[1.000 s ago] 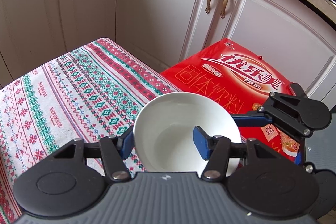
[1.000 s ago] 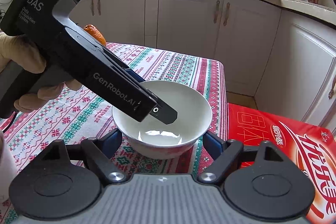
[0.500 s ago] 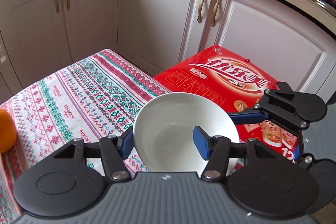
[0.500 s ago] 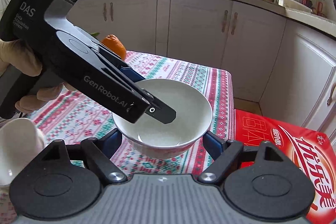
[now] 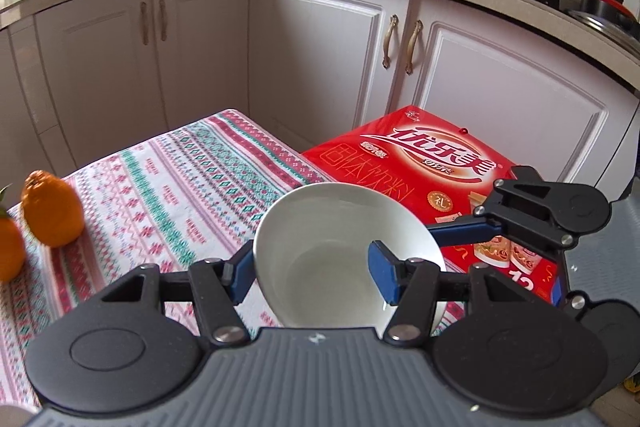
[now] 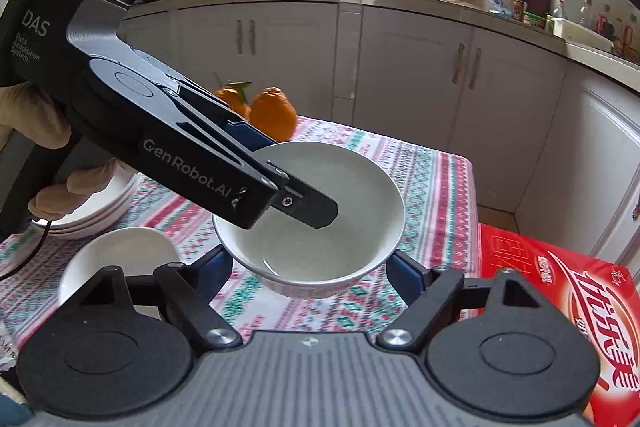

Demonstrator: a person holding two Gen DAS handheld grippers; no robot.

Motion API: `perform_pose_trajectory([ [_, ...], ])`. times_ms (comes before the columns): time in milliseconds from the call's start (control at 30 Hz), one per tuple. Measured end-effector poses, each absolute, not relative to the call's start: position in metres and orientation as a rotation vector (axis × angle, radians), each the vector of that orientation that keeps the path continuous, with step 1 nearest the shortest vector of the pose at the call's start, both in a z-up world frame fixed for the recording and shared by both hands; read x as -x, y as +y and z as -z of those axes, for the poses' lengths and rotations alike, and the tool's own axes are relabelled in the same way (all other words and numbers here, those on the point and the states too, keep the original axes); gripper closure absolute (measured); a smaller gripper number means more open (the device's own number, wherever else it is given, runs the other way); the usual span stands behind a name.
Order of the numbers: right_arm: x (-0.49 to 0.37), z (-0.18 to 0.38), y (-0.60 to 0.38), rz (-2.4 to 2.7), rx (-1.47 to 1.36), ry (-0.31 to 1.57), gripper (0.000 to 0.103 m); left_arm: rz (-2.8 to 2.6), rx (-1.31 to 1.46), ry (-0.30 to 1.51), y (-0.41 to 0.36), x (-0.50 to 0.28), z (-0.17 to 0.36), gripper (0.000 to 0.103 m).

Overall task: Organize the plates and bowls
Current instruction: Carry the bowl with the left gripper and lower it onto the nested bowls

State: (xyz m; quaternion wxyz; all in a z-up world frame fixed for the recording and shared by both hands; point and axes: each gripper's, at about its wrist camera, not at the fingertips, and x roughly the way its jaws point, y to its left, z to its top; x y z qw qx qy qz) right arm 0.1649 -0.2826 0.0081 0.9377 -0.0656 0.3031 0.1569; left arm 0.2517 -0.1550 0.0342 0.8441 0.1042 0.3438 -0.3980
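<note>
A white bowl [image 5: 332,239] hangs in the air above the patterned tablecloth [image 5: 168,195]. My left gripper [image 5: 312,267] is shut on its rim, one finger inside and one outside. In the right wrist view the same bowl [image 6: 320,223] sits between the blue fingers of my right gripper [image 6: 308,271], which is open and wide around its base. The left gripper's black body [image 6: 168,147] reaches in from the left. A second white bowl [image 6: 120,259] stands on the table at lower left. A stack of white plates [image 6: 96,203] lies behind it.
Two oranges [image 6: 272,111] sit on the cloth at the far side, also in the left wrist view [image 5: 52,215]. A red carton [image 5: 432,179] lies beside the table's right edge, lower than it. White kitchen cabinets [image 6: 420,75] stand close behind.
Both grippers and the bowl have risen above the table. The oranges, the second bowl and the plate stack have come into view. The left grip on the bowl is unchanged.
</note>
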Motion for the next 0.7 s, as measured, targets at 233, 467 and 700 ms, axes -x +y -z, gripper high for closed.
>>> perform_pose_trajectory([
  [233,-0.145,-0.018,-0.259,-0.386,0.156,0.604,0.016,0.768,-0.180,0.712,-0.124,-0.224,-0.043,0.045],
  [467,-0.130,-0.022,-0.234,-0.462,0.171,0.599,0.016,0.700,-0.156,0.714,-0.092,-0.201,-0.046,0.045],
  [700,-0.122,-0.018,-0.213,-0.528,0.177,0.624,0.016,0.654,-0.120,0.734,-0.068,-0.186,-0.038,0.045],
])
